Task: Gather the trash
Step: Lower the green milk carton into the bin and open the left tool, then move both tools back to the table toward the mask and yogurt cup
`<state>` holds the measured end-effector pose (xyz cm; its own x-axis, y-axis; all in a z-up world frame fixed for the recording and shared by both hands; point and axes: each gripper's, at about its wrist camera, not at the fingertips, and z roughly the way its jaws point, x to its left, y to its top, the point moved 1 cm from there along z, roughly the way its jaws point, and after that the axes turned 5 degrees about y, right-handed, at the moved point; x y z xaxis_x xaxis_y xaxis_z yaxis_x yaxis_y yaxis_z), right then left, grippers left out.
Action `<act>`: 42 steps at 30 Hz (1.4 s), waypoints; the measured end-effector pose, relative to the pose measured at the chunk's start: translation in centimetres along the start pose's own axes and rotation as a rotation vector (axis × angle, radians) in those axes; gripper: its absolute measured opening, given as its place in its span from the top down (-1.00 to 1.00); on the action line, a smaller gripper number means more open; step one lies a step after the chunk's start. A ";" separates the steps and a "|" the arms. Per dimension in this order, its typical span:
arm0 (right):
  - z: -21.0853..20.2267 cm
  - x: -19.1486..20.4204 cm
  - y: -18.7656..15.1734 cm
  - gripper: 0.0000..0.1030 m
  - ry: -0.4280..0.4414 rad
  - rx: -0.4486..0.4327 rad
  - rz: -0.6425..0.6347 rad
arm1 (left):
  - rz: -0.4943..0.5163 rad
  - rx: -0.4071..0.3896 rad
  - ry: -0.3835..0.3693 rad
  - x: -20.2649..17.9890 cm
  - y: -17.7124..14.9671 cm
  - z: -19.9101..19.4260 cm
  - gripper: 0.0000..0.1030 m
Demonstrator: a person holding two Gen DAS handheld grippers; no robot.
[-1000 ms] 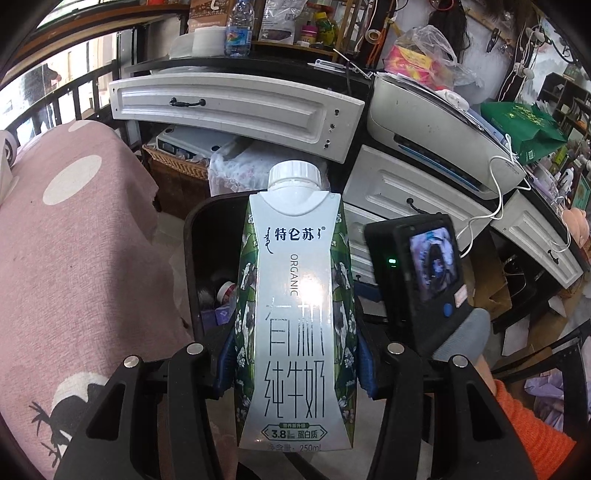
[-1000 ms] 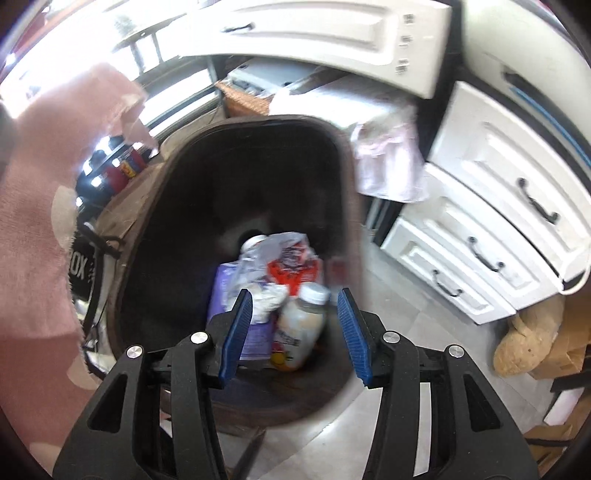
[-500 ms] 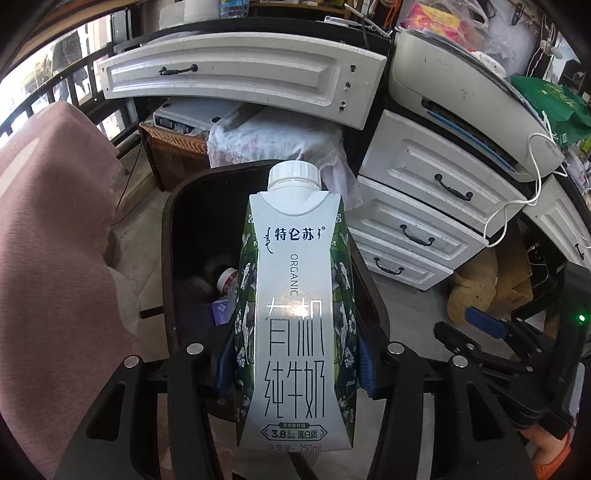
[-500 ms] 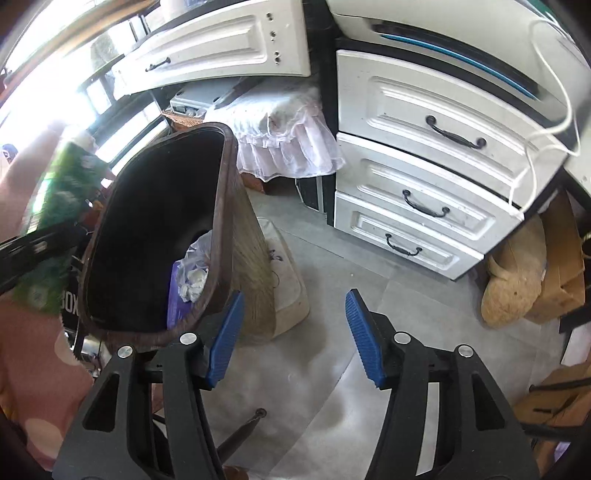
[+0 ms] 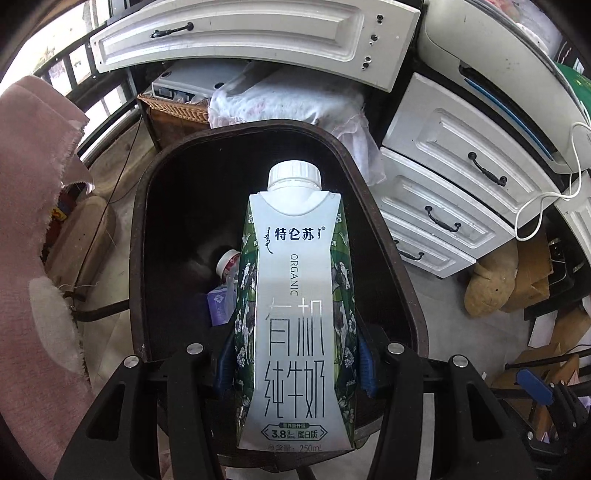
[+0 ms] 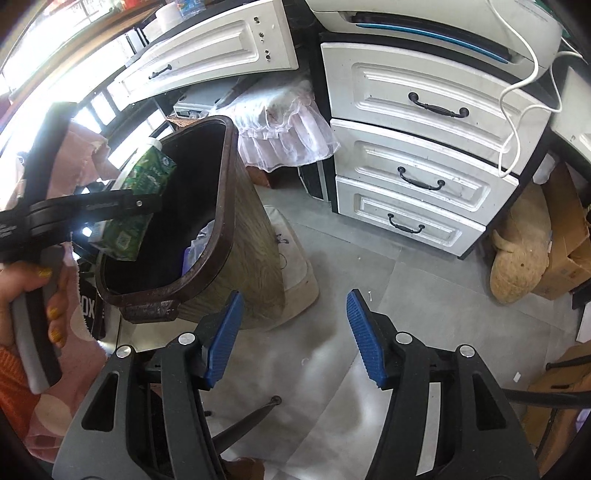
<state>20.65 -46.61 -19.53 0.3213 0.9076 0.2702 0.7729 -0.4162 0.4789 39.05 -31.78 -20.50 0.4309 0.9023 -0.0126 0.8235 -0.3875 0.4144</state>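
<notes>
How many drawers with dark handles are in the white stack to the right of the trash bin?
3, stacked in the right wrist view: top drawer, middle drawer, bottom drawer. The white panel leaning above the trash bin also has a handle but isn't part of the stack.

Daylight floods in from the window (image 6: 44, 40) up-left of the gripper, blowing out there; fisheye bends the edges, and the bin (image 5: 177, 229) interior stays dark.

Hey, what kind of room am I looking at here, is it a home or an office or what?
Most likely a cluttered room in a home, perhaps a study or storage corner: white drawers with dark handles, a printer on top, a lace-covered stack, cardboard boxes on the tiled floor, beside a dark trash bin.
</notes>
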 end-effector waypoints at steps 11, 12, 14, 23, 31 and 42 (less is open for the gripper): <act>-0.2 -0.4 -0.5 -0.14 -0.001 0.001 0.031 | 0.020 -0.016 0.024 -0.1 0.6 0.2 -0.48; -0.2 -0.5 -0.5 -0.14 0.001 0.001 0.034 | 0.025 -0.018 0.025 -0.2 0.7 0.1 -0.48; -0.2 -0.4 -0.6 -0.14 0.000 -0.001 0.033 | 0.032 -0.029 0.027 -0.3 0.7 -0.2 -0.50; -0.8 0.4 0.2 -0.14 0.003 -0.028 0.016 | 0.032 -0.065 0.002 -0.4 0.7 -2.2 -0.51; -2.4 2.0 1.6 -0.22 -0.006 -0.101 -0.013 | 0.008 -0.196 -0.094 -0.1 0.7 -9.2 -0.65; -3.9 8.3 5.5 -0.23 0.081 -0.148 -0.128 | 0.035 -0.466 0.026 5.6 -0.2 -19.4 -0.77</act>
<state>25.47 -41.61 -11.41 0.1759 0.9488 0.2624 0.7141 -0.3065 0.6294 34.18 -22.99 -3.02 0.4413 0.8969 0.0285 0.5528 -0.2967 0.7787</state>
